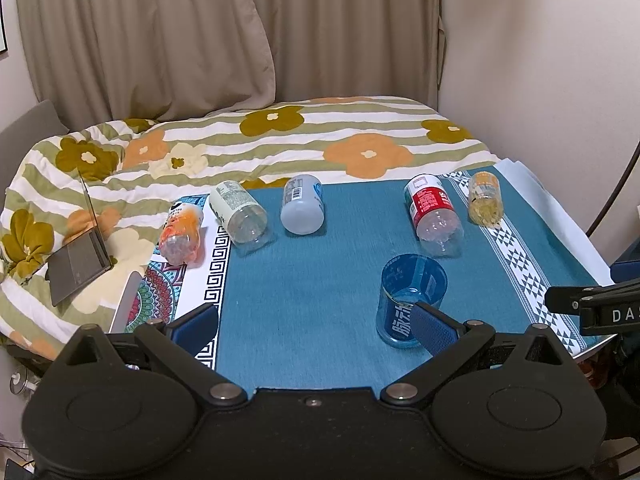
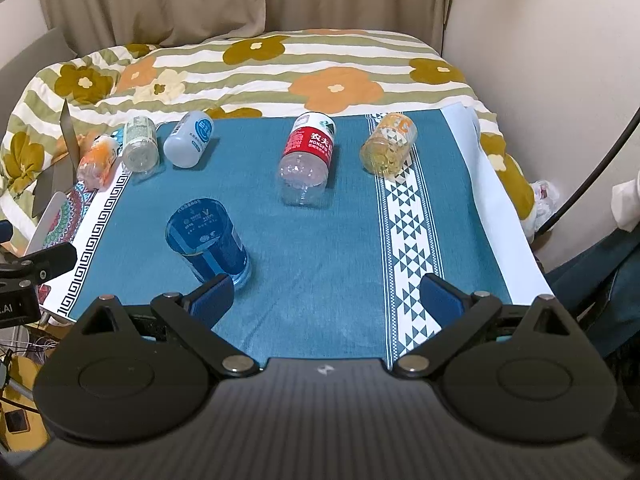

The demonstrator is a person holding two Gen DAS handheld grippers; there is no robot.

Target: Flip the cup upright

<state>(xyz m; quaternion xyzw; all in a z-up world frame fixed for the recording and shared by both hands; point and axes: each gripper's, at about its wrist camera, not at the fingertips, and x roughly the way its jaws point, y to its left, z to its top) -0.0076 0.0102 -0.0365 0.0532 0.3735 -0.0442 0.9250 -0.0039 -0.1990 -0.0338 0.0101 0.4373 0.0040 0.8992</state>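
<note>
left wrist view shows the blue cup (image 1: 412, 300) upside down on the teal cloth (image 1: 300, 300), so it needs turning. left gripper (image 1: 314, 322) and right gripper (image 2: 326, 300) are both spread wide, holding nothing.

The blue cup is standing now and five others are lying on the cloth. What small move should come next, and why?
Probably move the open right gripper forward to the red-label cup. It lies on its side straight ahead on the teal cloth, nearest to those fingers. The blue cup stands upright with no finger closed on it, and the left gripper is open too.
</note>
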